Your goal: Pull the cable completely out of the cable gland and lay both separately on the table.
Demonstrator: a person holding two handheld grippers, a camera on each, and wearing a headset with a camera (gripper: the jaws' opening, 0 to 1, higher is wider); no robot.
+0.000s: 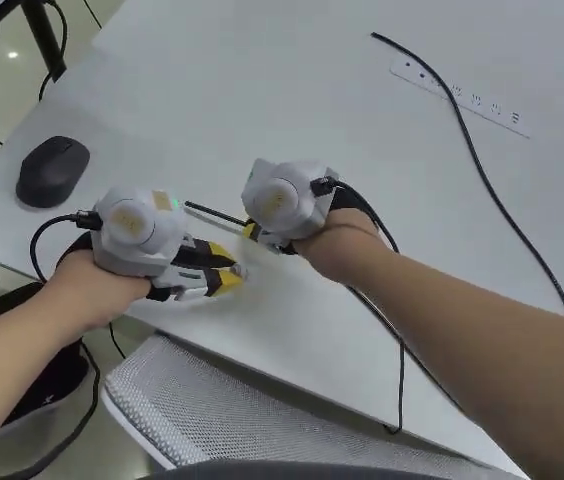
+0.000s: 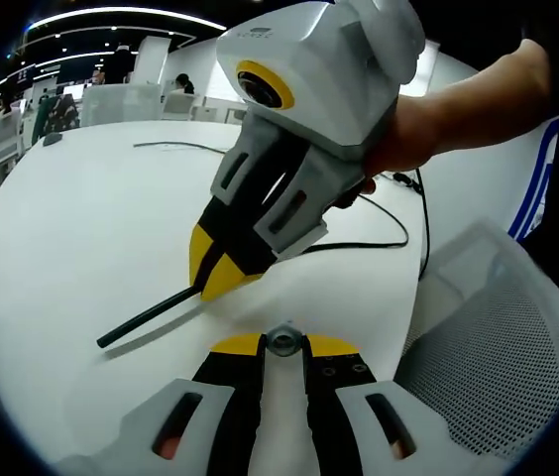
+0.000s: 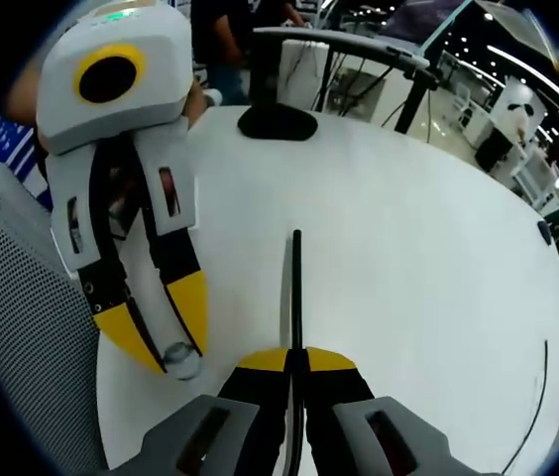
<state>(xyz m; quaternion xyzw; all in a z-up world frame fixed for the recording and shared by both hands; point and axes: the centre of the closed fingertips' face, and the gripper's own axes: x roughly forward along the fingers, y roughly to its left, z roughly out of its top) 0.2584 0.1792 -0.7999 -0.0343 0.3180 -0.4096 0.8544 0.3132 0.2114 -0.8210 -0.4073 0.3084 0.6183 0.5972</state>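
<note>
Cable (image 3: 295, 288): short, black and straight. It is clear of the gland and points back toward the mouse (image 1: 52, 170), low over the table (image 1: 262, 80); whether it touches cannot be told.
Cable gland (image 3: 178, 359): small, grey and round, apart from the cable and further from the mouse.
Right gripper (image 3: 295, 357): jaws clamped on one end of the cable, keeping it level, probably ready to set it down.
Left gripper (image 2: 281, 347): jaws pinched on the gland at the tips and angled away from the cable, so the two parts stay separate.
Stage (judged): the pull looks finished; neither part has been released yet.
</note>
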